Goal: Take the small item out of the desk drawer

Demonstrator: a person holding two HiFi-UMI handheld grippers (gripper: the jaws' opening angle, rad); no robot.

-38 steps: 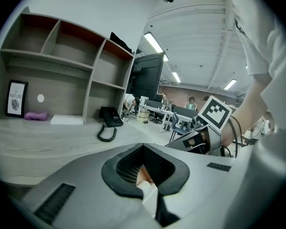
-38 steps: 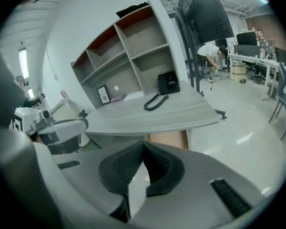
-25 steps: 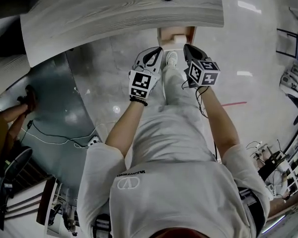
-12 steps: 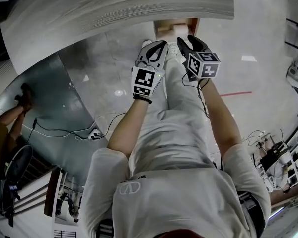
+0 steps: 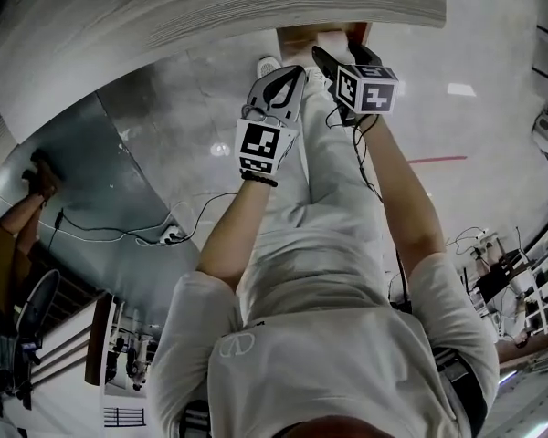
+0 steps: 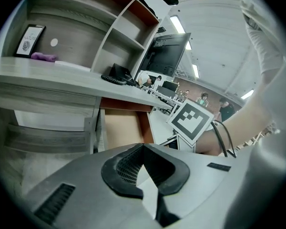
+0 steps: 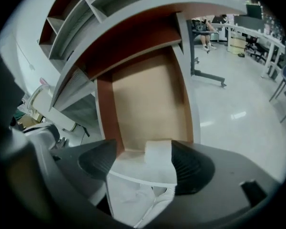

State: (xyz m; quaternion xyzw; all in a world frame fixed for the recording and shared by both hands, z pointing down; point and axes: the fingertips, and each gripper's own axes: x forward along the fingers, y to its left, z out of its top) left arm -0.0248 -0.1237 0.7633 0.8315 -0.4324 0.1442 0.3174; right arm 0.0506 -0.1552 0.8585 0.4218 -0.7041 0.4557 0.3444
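Observation:
The desk drawer [image 7: 148, 99] stands pulled out, its tan bottom bare except for a small white block [image 7: 158, 150] lying just inside the front edge. My right gripper [image 7: 145, 163] hangs over that front edge. Its jaws have just been opening and now stand open on either side of the block, the right pad close beside it. In the head view the right gripper [image 5: 340, 62] reaches the drawer [image 5: 303, 36] under the desk top. My left gripper [image 5: 276, 94] is beside it on the left, lower in the picture. Its jaws are shut and empty, with the fingertips [image 6: 143, 147] meeting.
The grey wood desk top [image 5: 210, 16] overhangs the drawer, with shelves [image 6: 76, 27], a phone [image 6: 117, 74] and a monitor [image 6: 164, 56] on it. The person's legs and a shoe [image 5: 268, 65] are below my grippers. Cables [image 5: 164, 235] lie on the floor at left.
Both grippers have moved toward the drawer, up the head view. The right gripper's jaws, shut a second ago, now stand apart. The left gripper stays shut.

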